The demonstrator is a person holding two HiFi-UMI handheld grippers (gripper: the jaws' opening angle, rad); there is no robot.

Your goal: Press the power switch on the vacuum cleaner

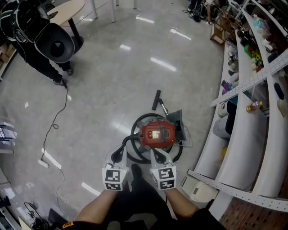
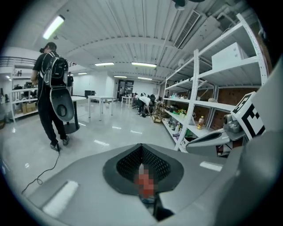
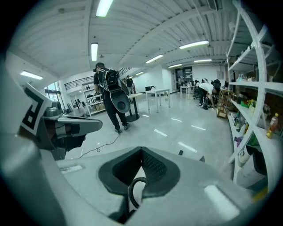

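Note:
A red vacuum cleaner [image 1: 157, 134] stands on the floor with its black hose [image 1: 135, 148] coiled around it. Its nozzle [image 1: 156, 99] lies just beyond it. Both grippers hang above the vacuum's near side, side by side and held level. My left gripper [image 1: 118, 154] [image 2: 141, 146] is shut, with a blurred red patch showing through the hollow under its pads. My right gripper [image 1: 158, 155] [image 3: 141, 151] is shut too, and a loop of the black hose [image 3: 131, 194] shows below its jaws. Neither holds anything. I cannot make out the power switch.
White shelves [image 1: 252, 112] loaded with goods curve along the right side. A person with a black backpack unit [image 1: 45, 45] stands at the far left beside a round table [image 1: 67, 9]. A thin cable [image 1: 56, 126] trails across the glossy floor.

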